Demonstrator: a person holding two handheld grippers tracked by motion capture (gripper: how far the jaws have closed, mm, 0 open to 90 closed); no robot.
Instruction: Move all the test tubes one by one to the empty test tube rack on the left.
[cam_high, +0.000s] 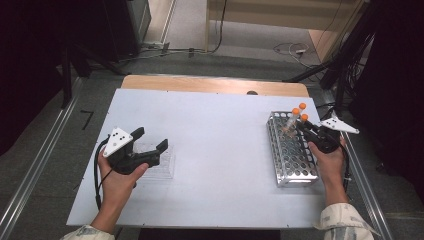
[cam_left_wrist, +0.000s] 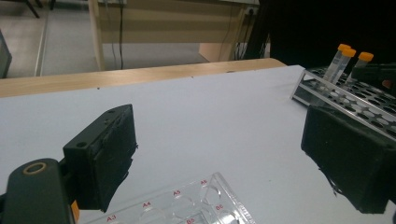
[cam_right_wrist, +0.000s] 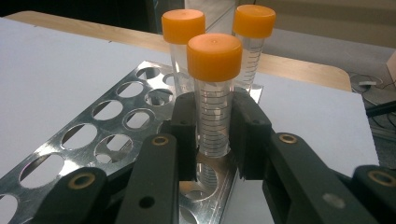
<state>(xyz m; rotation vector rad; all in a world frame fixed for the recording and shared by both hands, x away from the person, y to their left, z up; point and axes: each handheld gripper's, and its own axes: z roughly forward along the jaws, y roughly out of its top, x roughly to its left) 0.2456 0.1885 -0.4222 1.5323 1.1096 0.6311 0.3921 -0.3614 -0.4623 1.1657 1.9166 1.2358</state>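
Right gripper view: fingers (cam_right_wrist: 212, 135) pinching the upright tube (cam_right_wrist: 214, 105), orange cap up; left fingers (cam_left_wrist: 233, 158) spread.

Clear graduated tube (cam_right_wrist: 214, 107), orange screw cap, upright in metal rack (cam_right_wrist: 93, 140) corner hole, frame centre; two matching capped tubes (cam_right_wrist: 183, 51) upright just behind.

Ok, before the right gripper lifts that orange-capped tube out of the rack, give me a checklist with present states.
1. Right gripper shut on nearest tube: ok.
2. Tube upright in rack: ok.
3. Cap on: ok.
4. Two neighbouring tubes behind, apart from the jaws: ok.
5. Left gripper open above well plate, away from the rack: ok.
6. Tube's contents: cannot tell.
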